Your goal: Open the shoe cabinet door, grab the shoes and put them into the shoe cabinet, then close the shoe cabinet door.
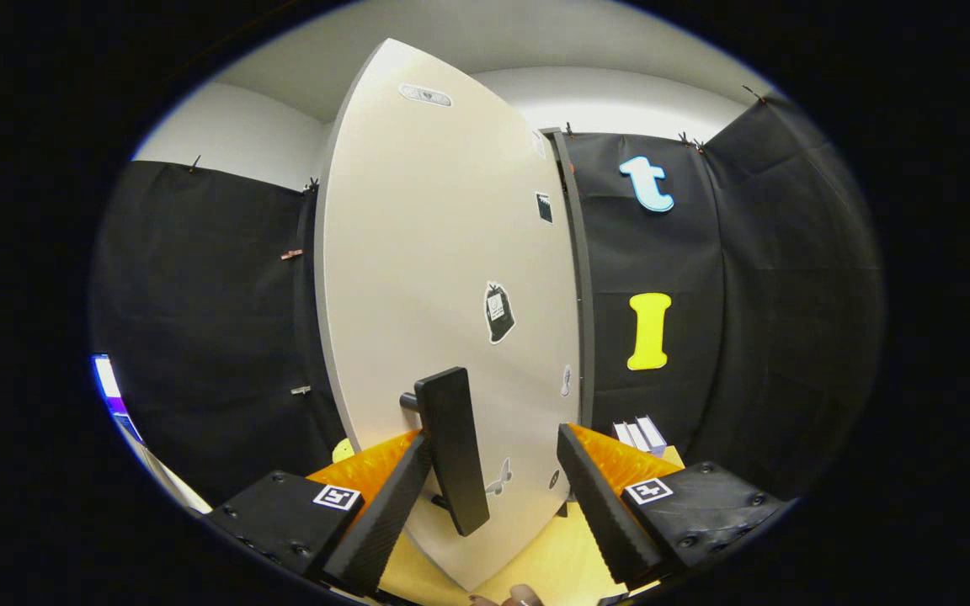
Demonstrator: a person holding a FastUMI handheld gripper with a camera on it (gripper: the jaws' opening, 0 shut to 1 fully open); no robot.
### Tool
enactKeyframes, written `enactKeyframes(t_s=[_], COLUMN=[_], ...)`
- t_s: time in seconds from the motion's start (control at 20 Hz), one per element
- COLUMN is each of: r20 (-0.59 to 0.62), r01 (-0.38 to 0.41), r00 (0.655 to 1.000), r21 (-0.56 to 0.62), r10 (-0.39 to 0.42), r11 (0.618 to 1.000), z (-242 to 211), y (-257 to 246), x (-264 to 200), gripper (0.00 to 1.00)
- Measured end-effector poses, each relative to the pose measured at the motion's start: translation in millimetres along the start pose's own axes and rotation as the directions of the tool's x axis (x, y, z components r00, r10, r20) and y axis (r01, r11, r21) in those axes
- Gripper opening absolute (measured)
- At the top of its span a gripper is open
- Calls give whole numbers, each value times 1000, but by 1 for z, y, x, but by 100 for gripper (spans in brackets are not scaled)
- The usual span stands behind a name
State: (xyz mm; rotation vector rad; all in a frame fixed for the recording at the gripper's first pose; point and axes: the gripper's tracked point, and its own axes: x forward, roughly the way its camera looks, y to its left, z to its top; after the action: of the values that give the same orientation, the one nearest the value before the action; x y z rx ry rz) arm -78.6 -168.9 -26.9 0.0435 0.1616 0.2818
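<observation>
Black cloth lines the booth walls behind a tall, smooth, pale shoe cabinet door [443,278] dotted with small stickers. Its flat dark bar handle [454,450] stands upright on short pegs, between the fingers and against the left one. The gripper [493,484] is spread wide, its ridged fingers not clamping the handle. Beneath lies a yellow wooden tabletop [556,551]; small white boxes [641,435] stand beside the door's right edge.

The claw [498,480] has ridged fingers, orange ribbed housings, screwed black blocks bearing square markers.
</observation>
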Motion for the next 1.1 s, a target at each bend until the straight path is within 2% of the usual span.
enactKeyframes(t_s=[0.6, 0.9, 1.1], r20=[39, 23, 42], r01=[47, 8, -22], r00=[998, 1000, 999], r21=[-3, 8, -4], r10=[-47, -8, 23], r11=[999, 1000, 1000], z=[-8, -18, -13], y=[80, 114, 133], x=[78, 126, 137], gripper=[98, 100, 100])
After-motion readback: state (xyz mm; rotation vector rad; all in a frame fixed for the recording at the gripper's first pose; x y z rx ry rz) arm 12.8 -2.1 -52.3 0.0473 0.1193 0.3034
